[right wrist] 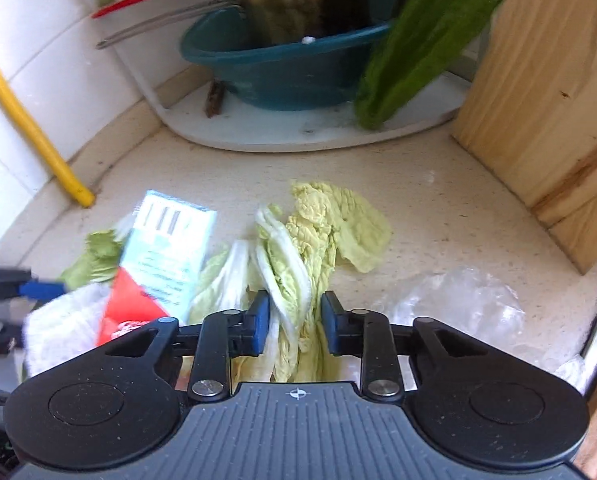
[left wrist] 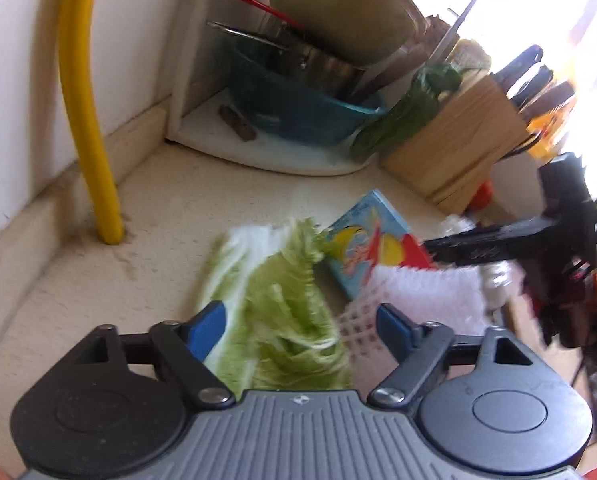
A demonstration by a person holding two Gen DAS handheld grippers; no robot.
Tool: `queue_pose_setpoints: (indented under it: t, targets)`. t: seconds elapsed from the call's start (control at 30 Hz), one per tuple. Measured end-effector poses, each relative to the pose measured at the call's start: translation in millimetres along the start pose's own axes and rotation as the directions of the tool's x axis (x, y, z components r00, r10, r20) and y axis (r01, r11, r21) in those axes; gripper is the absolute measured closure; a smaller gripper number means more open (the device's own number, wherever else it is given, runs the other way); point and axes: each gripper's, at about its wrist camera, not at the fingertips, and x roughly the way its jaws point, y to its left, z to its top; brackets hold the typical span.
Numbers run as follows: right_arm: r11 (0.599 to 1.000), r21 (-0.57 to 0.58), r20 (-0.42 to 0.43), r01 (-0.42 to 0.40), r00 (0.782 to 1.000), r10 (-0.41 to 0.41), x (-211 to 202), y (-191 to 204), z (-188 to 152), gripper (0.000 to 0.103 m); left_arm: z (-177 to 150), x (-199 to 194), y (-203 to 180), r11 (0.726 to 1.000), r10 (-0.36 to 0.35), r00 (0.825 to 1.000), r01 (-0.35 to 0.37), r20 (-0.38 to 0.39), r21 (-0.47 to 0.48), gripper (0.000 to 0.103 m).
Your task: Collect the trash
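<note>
Mid-pickup: right gripper [right wrist: 294, 322] fingers closing around cabbage leaves [right wrist: 298, 264]; left gripper [left wrist: 298, 322] open above scraps. Next: lifting clear.

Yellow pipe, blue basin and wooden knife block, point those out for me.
yellow pipe [left wrist: 83, 92], left wrist view, middle of its shaft
blue basin [right wrist: 282, 76], right wrist view, front wall
wooden knife block [left wrist: 458, 136], left wrist view, front face
</note>
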Motion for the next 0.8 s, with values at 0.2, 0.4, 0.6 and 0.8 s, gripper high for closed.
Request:
queue_pose_setpoints:
  t: [0.2, 0.4, 0.6, 0.8]
  targets:
    - [0.998, 0.035, 0.032, -0.053, 0.998, 0.052, -10.6, -0.4, -3.0, 0.080, -5.7, 24.7, -11.9, 0.983, 0.153, 0.985, -0.143, -0.080, 0.116, 0.018]
    - [1.000, 0.010, 0.015, -0.023, 1.000, 0.023, 1.9, -1.3, 0.3, 0.070, -7.1, 41.8, -28.4, 0.968, 0.188, 0.980, -0.175, -0.058, 0.181, 0.010]
    - [0.985, -0.132, 0.032, 0.113, 0.993, -0.110, 12.5, 6.5, -7.5, 0.021, -4.1, 23.5, -13.7, 0.991, 0.122, 0.990, -0.119, -0.065, 0.059, 0.067]
    - [0.992, -0.122, 0.018, 0.028, 1.000, -0.026, 8.9, 14.9, -7.7, 0.068, 0.2, 12.1, -2.9, 0.996, 0.082, 0.996, -0.084, -0.037, -0.043, 0.092]
